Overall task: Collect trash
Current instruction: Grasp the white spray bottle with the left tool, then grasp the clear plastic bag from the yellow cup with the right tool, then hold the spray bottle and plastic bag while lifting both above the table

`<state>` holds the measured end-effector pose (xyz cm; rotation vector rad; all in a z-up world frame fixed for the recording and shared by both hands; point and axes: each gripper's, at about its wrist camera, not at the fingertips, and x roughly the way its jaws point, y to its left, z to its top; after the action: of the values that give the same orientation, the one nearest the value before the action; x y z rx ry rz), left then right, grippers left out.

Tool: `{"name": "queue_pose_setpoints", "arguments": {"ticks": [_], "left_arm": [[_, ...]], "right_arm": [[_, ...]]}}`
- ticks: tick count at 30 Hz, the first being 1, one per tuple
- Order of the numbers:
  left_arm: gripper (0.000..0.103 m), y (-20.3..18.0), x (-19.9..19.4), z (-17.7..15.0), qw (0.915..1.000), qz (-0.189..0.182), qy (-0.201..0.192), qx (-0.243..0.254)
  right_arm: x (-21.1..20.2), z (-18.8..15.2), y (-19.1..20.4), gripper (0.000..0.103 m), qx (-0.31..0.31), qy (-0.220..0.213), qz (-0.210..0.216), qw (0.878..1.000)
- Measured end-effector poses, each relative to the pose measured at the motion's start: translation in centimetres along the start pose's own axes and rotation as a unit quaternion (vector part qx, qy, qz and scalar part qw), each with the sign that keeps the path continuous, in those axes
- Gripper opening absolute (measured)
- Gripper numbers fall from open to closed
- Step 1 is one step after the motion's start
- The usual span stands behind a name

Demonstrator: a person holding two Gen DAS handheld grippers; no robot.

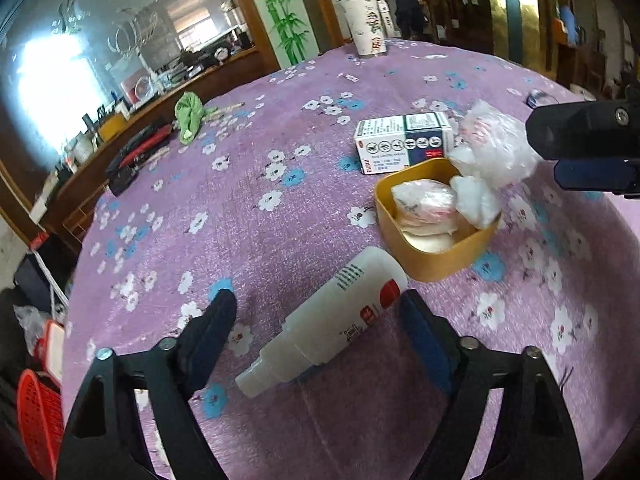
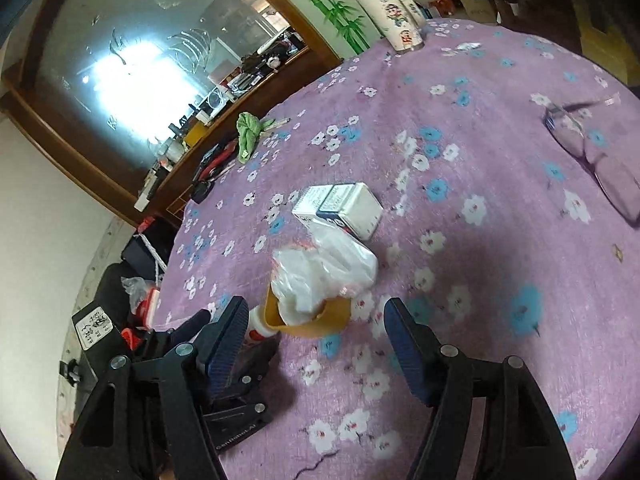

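Left gripper (image 1: 316,316) jaws spread wide, tilted down over the table. White plastic bottle (image 1: 332,316) lies on its side between the two fingers, cap end toward the camera; the pads do not press on it, though its upper end sits close to the right-hand pad. Bottle has a red patch and printed lines on its label.

Just past the bottle: yellow-brown square bowl (image 1: 436,260), stuffed with crumpled white plastic bags (image 1: 476,196) and tissue-like trash; one bag bulges over the far rim. Behind the bowl and close to it, a white and dark blue medicine box (image 1: 404,140) lies flat.

Right gripper (image 2: 316,324) also spread, nothing between the pads. In its view the bowl (image 2: 320,322) with the bag heap (image 2: 320,276) sits just ahead of the fingertips, box (image 2: 344,204) beyond. The left gripper's body shows at lower left of that view, beside the bowl. From the left wrist view the right gripper's finger (image 1: 584,136) enters at the right edge, near the overhanging bag.

Table covered by purple floral cloth (image 1: 280,220). Far edge: tall paper cup with lid (image 1: 364,20). Left side: green crumpled cloth (image 1: 190,114). Right side, well apart from the bowl: eyeglasses (image 2: 600,168). Red basket (image 1: 38,412) on the floor at left, off the table.
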<state>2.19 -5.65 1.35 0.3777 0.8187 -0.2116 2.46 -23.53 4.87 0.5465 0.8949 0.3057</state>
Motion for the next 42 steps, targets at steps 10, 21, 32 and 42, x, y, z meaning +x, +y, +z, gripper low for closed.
{"name": "queue_pose_setpoints", "arguments": {"ticks": [10,21,32,42], "left_arm": [[0.029,4.7,1.0,-0.3,0.9911,-0.069,-0.007,-0.113],[0.029,8.7,-0.5,-0.7,0.9833,-0.003,-0.049,-0.175],[0.029,12.0,-1.0,-1.4,0.9689,0.043,-0.059,-0.236],[0.029,11.9,-1.9,-1.4,0.9666,0.068,-0.076,-0.235]], "right_arm": [[3.6,0.9,1.0,0.05,-0.021,0.013,-0.038,0.999],[1.7,1.6,7.3,0.038,-0.101,-0.1,-0.024,0.99],[5.1,-0.1,9.4,0.038,-0.164,-0.097,0.001,0.982],[5.5,-1.1,10.2,0.038,-0.198,-0.081,0.019,0.977]]}}
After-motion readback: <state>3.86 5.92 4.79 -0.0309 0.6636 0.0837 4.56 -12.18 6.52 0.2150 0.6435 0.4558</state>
